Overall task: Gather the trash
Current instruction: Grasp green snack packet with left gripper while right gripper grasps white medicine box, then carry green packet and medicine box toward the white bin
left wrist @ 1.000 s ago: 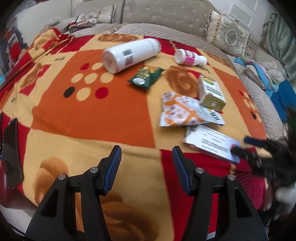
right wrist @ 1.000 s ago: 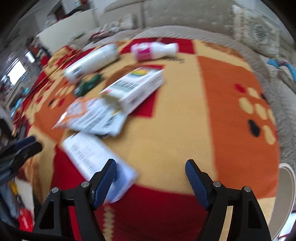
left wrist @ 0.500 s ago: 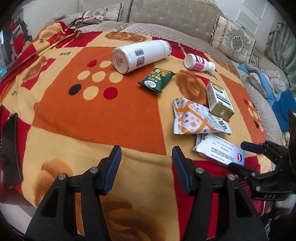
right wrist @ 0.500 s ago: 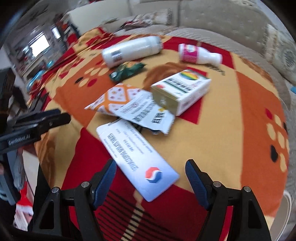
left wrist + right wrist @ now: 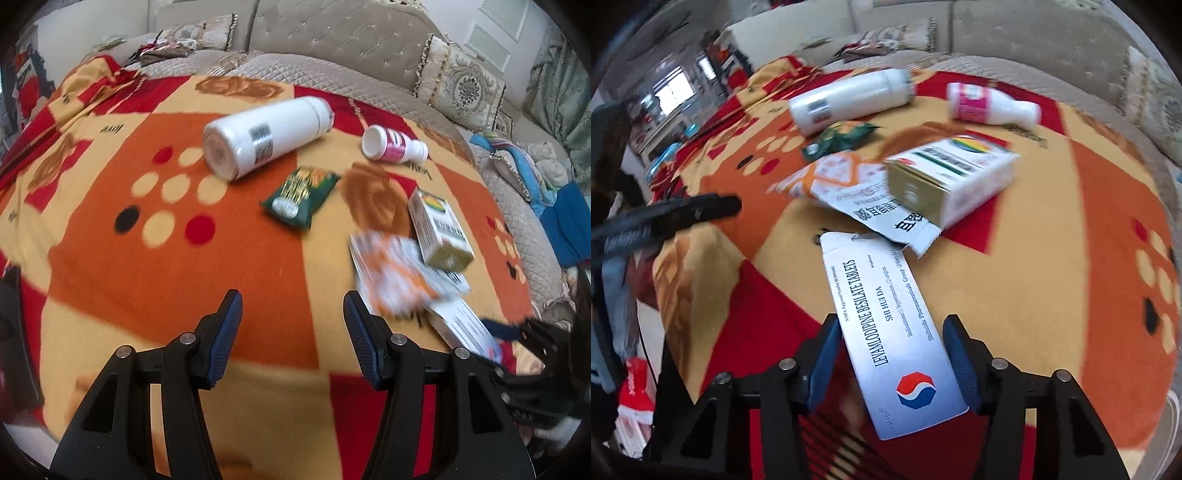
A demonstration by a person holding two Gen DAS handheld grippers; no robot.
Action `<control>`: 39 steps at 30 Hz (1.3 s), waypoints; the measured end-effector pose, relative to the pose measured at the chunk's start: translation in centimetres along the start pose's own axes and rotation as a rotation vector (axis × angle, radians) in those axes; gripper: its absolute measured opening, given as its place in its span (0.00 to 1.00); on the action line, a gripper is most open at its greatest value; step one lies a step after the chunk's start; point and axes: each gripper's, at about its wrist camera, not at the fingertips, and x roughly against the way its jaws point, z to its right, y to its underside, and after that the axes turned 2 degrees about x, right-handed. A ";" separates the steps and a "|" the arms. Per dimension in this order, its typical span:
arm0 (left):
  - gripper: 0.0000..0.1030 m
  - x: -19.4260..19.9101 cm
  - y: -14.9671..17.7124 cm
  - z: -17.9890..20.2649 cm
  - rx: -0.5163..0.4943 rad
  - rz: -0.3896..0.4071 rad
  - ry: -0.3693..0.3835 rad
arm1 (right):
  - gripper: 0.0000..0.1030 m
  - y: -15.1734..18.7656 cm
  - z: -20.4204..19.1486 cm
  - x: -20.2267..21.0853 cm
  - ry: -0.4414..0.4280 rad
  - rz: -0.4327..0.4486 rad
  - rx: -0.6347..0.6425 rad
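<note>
Trash lies on an orange and red blanket (image 5: 110,258). A flat white tablet box (image 5: 890,332) lies between the pads of my open right gripper (image 5: 892,347); the jaws stand either side of it and are not closed on it. The box also shows in the left wrist view (image 5: 461,325). Behind it lie an orange and white wrapper (image 5: 849,181), a gold carton (image 5: 953,181), a green packet (image 5: 842,136), a big white bottle (image 5: 849,99) and a small pink bottle (image 5: 990,103). My left gripper (image 5: 291,321) is open and empty over bare blanket.
The blanket covers a grey quilted sofa (image 5: 332,62) with cushions (image 5: 461,85) at the back. Clothes and a blue bag (image 5: 569,210) lie at the right. The blanket's front edge drops off near both grippers. A dark object (image 5: 14,332) sits at the left edge.
My right gripper has moved forward over the tablet box, which now lies between its pads. My left gripper has moved forward towards the trash. Both stay open.
</note>
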 end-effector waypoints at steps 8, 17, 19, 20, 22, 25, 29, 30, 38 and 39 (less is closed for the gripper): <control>0.54 -4.4 -4.7 1.5 -0.094 0.044 -0.056 | 0.52 4.0 5.7 3.0 0.137 0.002 -0.204; 0.54 -9.6 -7.4 2.5 -0.145 -0.004 -0.134 | 0.65 4.1 6.1 3.1 0.127 0.042 -0.289; 0.53 -10.1 -7.3 2.6 -0.148 -0.022 -0.131 | 0.65 3.8 6.3 2.7 0.131 0.045 -0.290; 0.49 -10.3 -7.3 2.6 -0.143 -0.037 -0.120 | 0.65 3.6 6.4 2.6 0.138 0.048 -0.286; 0.32 -10.0 -7.0 2.5 -0.139 -0.033 -0.097 | 0.65 3.5 6.1 2.3 0.158 0.054 -0.261; 0.23 -9.0 -6.4 2.3 -0.142 -0.039 -0.077 | 0.56 3.7 5.5 2.2 0.208 0.058 -0.217; 0.21 -6.4 -5.3 2.5 -0.135 -0.009 -0.047 | 0.52 3.9 6.3 2.9 0.156 0.073 -0.255; 0.21 -5.5 -5.0 2.8 -0.137 -0.001 -0.034 | 0.52 3.9 6.3 3.1 0.149 0.080 -0.262; 0.21 0.0 -1.2 6.9 -0.199 0.016 0.139 | 0.52 5.0 6.4 5.4 0.114 0.133 -0.308; 0.21 0.4 -0.7 7.5 -0.204 0.012 0.164 | 0.52 5.1 6.5 5.6 0.115 0.136 -0.310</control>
